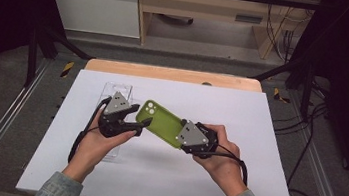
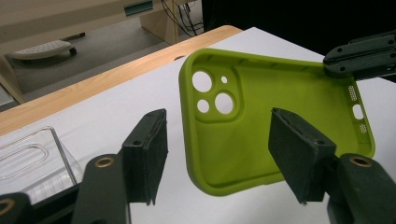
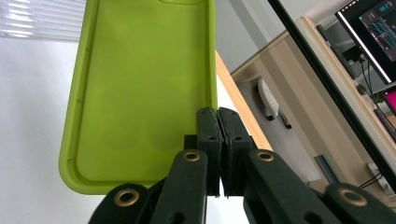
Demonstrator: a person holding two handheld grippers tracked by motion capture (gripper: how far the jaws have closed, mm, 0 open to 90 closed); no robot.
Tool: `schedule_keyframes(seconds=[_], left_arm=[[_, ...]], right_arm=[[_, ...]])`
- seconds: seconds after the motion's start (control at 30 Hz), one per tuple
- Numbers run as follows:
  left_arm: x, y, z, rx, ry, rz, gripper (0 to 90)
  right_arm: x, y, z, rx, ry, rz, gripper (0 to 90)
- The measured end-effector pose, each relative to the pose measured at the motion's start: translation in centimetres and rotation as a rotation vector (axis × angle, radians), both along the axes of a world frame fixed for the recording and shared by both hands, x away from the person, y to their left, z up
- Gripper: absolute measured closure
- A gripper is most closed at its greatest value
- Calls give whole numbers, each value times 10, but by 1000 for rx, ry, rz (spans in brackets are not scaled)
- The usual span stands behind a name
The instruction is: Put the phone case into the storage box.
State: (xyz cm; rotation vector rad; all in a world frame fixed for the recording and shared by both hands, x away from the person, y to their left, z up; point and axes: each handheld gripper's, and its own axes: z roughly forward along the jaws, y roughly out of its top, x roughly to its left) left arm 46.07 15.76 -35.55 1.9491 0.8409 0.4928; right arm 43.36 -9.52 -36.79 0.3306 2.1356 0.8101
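Green case (image 1: 162, 122) held above bench (image 1: 232, 185) centre, hollow side toward left tool (image 2: 219, 156). Right tool (image 3: 218, 154) pinches one edge, presenting it. Left tool spread, straddling near camera-end corner, likely for handover.

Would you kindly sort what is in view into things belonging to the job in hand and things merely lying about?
In hand:
lime-green silicone phone case
right gripper, shut on its edge
left gripper, open at it

Lying about:
clear plastic box
white table sheet
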Motion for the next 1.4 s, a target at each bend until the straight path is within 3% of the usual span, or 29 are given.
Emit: schedule_keyframes(seconds=[0.63, 0.73, 1.4], left_arm=[[8, 16, 0, -99, 91, -7, 615], [7, 15, 1, -87, 88, -5, 643], [3, 20, 7, -110, 98, -16, 796]], right_arm=[[-5, 6, 0, -25, -30, 16, 884], [-5, 7, 0, -30, -28, 18, 883], [2, 6, -9, -28, 6, 7, 880]])
